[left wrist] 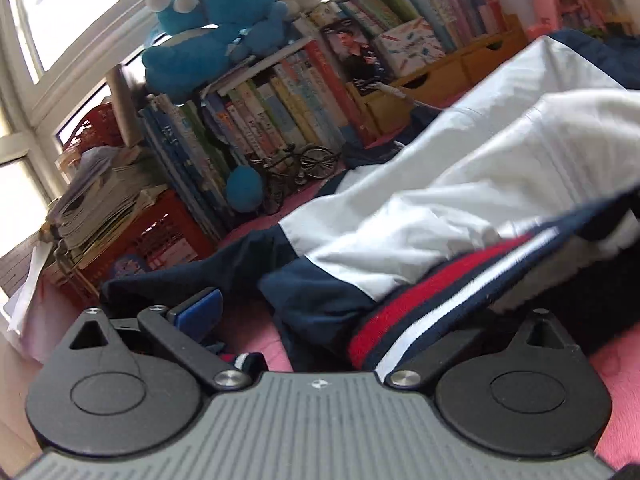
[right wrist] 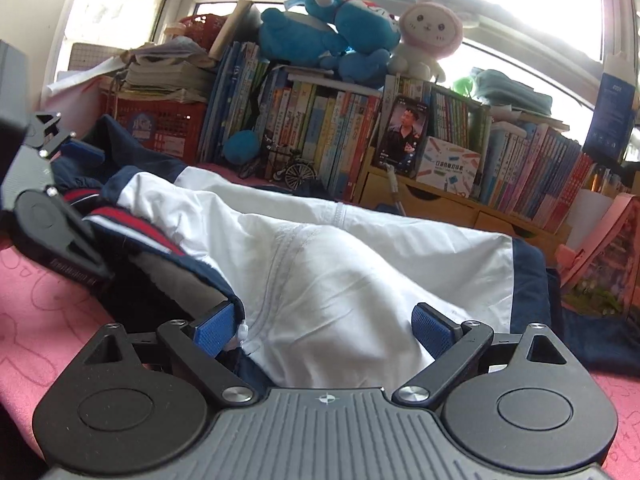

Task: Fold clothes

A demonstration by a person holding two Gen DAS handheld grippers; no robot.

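On the pink bed cover (right wrist: pixel 36 304), a navy-and-white jacket (right wrist: pixel 332 264) lies heaped between both grippers.

Behind it, a red crate (right wrist: pixel 160 122) holds printed matter with stacked papers (right wrist: pixel 164 74) on top, a book row (right wrist: pixel 320 136) fills the shelf, and wooden drawers (right wrist: pixel 432 200) sit below a boxed item. Only the right wrist view shows the pink rabbit toy (right wrist: pixel 428 36) beside the blue plush (right wrist: pixel 332 32), and the left gripper (right wrist: pixel 60 188) from outside; only the left wrist view shows the red, white and navy ribbed hem (left wrist: pixel 432 300) close up, draped over that gripper's right finger. The left gripper's (left wrist: pixel 320 320) jaws stand wide, one blue pad (left wrist: pixel 200 312) bare. The right gripper (right wrist: pixel 324 332) is spread too, white fabric bulging between its pads without being pinched. The jacket looks rumpled, its white panel creased, navy sleeves trailing.
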